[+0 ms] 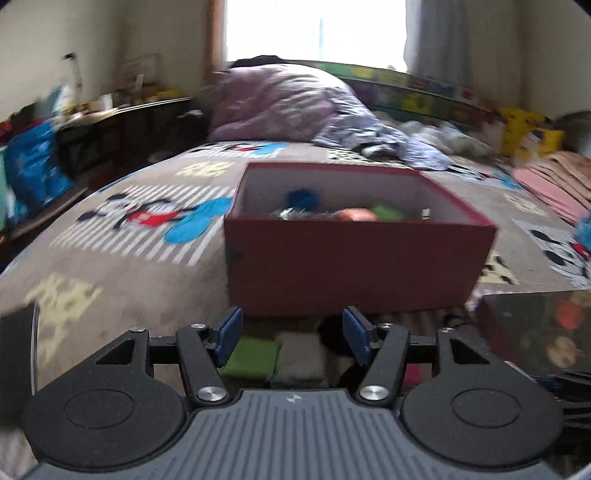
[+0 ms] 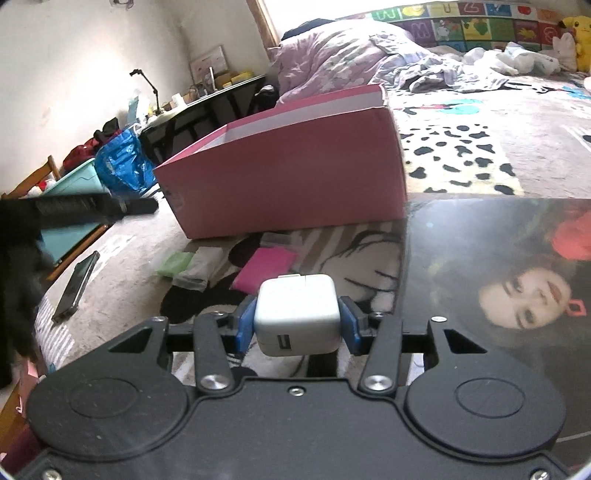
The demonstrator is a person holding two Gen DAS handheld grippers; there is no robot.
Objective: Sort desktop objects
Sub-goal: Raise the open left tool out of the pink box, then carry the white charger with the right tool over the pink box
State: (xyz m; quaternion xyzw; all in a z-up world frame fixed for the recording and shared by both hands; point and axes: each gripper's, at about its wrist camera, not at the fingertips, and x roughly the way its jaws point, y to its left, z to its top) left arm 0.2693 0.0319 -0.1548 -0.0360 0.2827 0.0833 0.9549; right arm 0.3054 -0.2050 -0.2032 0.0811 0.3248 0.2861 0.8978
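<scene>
A red open box [image 1: 354, 266] stands on the patterned bedspread, with blue, green and orange items inside it; it also shows in the right wrist view [image 2: 288, 184]. My left gripper [image 1: 293, 336] is open and empty, just in front of the box, above a green packet [image 1: 255, 358] and a grey packet [image 1: 299, 356]. My right gripper [image 2: 297, 325] is shut on a white USB charger cube [image 2: 297, 319], held above the bedspread short of the box. A pink packet [image 2: 264, 267], a green packet [image 2: 173, 264] and a clear packet [image 2: 201, 267] lie by the box.
A dark glossy board with a woman's face [image 2: 498, 288] lies at the right, also seen in the left wrist view [image 1: 535, 332]. A phone [image 2: 75, 286] lies at the left. A rumpled quilt [image 2: 332, 55] and plush toys [image 2: 576, 33] lie farther back. A cluttered desk [image 2: 207, 99] stands left.
</scene>
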